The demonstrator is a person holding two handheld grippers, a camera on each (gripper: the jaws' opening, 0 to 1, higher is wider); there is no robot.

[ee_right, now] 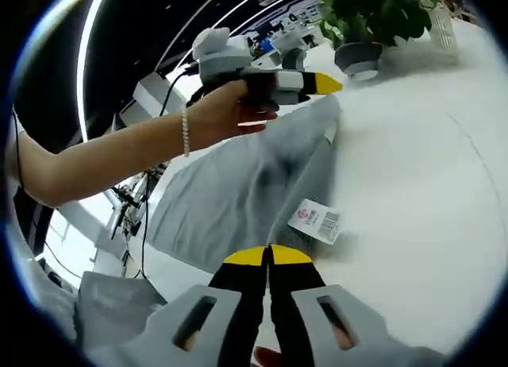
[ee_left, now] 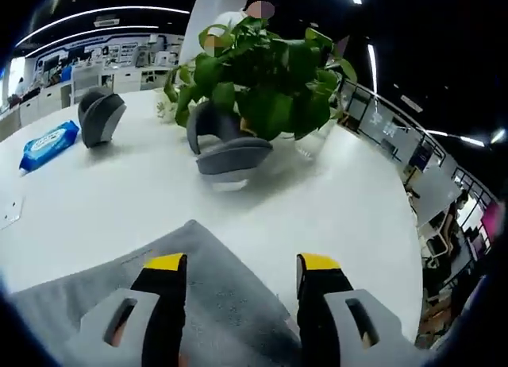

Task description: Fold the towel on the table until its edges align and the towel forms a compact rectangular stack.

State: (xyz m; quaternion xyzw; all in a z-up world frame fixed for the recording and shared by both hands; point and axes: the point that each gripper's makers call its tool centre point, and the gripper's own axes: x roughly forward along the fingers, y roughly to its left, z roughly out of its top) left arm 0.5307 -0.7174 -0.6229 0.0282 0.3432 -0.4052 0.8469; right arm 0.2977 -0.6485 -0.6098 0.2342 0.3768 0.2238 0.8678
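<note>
A grey towel (ee_left: 214, 303) lies on the white table (ee_left: 341, 200), one corner pointing toward the plant. My left gripper (ee_left: 241, 262) hovers open over that corner, nothing between its yellow-tipped jaws. In the right gripper view the towel (ee_right: 230, 184) lies spread with a raised ridge and a white label (ee_right: 315, 220). The ridge runs down to my right gripper (ee_right: 268, 256), whose jaws are pressed together on the towel's near edge. A hand holds the left gripper (ee_right: 321, 84) above the towel's far corner.
A leafy potted plant (ee_left: 262, 81) stands behind the towel, with a grey curved object (ee_left: 230, 152) before it and another (ee_left: 99, 117) to the left. A blue wipes pack (ee_left: 49, 144) lies at the far left. Bare white table (ee_right: 421, 144) stretches right of the towel.
</note>
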